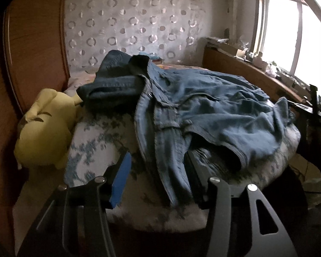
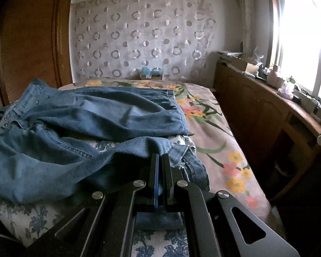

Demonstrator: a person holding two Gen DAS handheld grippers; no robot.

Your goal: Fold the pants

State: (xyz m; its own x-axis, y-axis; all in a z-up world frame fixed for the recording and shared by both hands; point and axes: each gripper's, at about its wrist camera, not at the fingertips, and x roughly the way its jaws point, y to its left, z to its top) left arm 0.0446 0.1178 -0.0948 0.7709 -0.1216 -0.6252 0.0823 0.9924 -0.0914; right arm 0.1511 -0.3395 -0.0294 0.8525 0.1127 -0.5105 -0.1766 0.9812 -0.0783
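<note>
In the right wrist view the right hand-held gripper (image 2: pixel 159 157) sits low in the centre of the frame, its jaws pressed together on a fold of the blue jeans (image 2: pixel 79 117), whose cloth passes over the tips. From there the jeans spread toward the left and upper middle across a blue-patterned white cover (image 2: pixel 21 216). Only this view shows the flowered bedspread (image 2: pixel 216 132) running to the right and the wooden cabinet (image 2: pixel 256 107) beside it under the window. In the left wrist view the left hand-held gripper (image 1: pixel 158 167) stands spread at the bottom, a leg of the jeans (image 1: pixel 203 111) lying between its fingers; whether the pads touch it I cannot tell. This view alone shows a yellow plush toy (image 1: pixel 42 132) at the left edge, just beside the jeans' waistband.
</note>
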